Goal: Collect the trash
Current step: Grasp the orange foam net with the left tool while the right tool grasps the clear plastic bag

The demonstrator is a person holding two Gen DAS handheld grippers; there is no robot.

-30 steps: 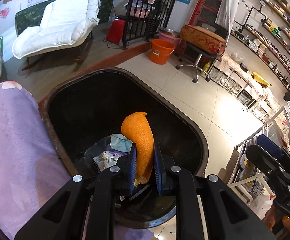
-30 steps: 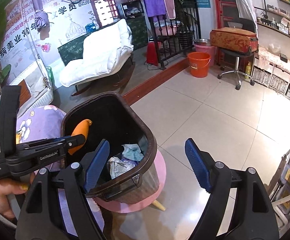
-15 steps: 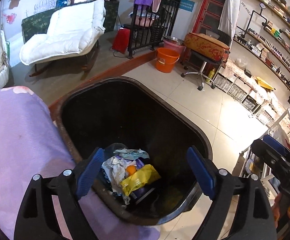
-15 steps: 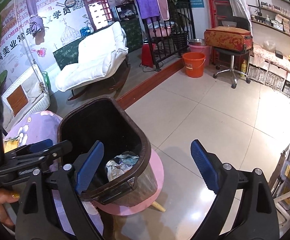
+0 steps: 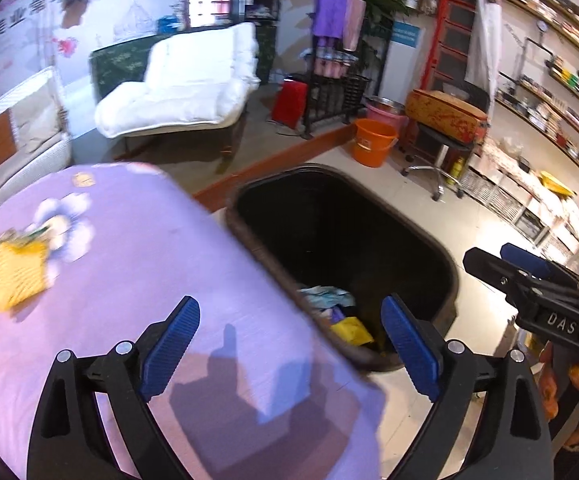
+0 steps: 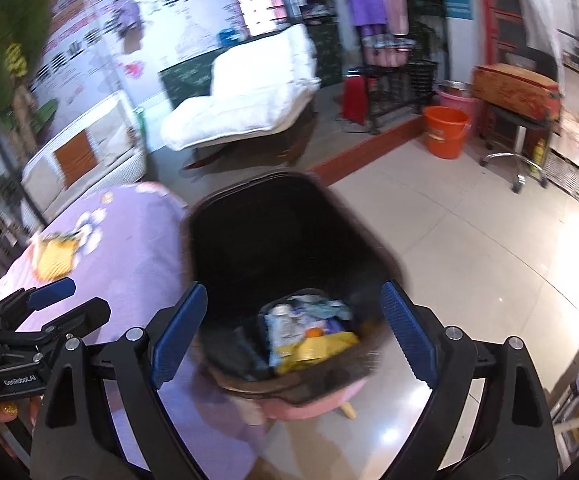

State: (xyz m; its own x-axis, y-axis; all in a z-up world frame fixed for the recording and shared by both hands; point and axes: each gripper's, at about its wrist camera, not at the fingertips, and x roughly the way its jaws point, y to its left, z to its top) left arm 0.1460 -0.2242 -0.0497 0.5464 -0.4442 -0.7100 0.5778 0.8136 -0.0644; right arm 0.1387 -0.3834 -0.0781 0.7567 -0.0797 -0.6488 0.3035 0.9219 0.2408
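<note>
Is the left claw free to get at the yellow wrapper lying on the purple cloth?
Probably yes. The left claw has just been opening and holds nothing, and the yellow wrapper lies exposed on the purple cloth to its left, with nothing visible between them.

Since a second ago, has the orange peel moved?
Yes. The orange peel left the left gripper, whose jaws have just been opening and hold nothing now. It lies down among the trash at the bottom of the black bin.

Both wrist cameras look forward and downward, close over the dark oval plastic bin [image 5: 341, 240] [image 6: 289, 240] and lilac flowered tablecloth [image 5: 129, 260] [image 6: 129, 240] (shared by both views).
</note>
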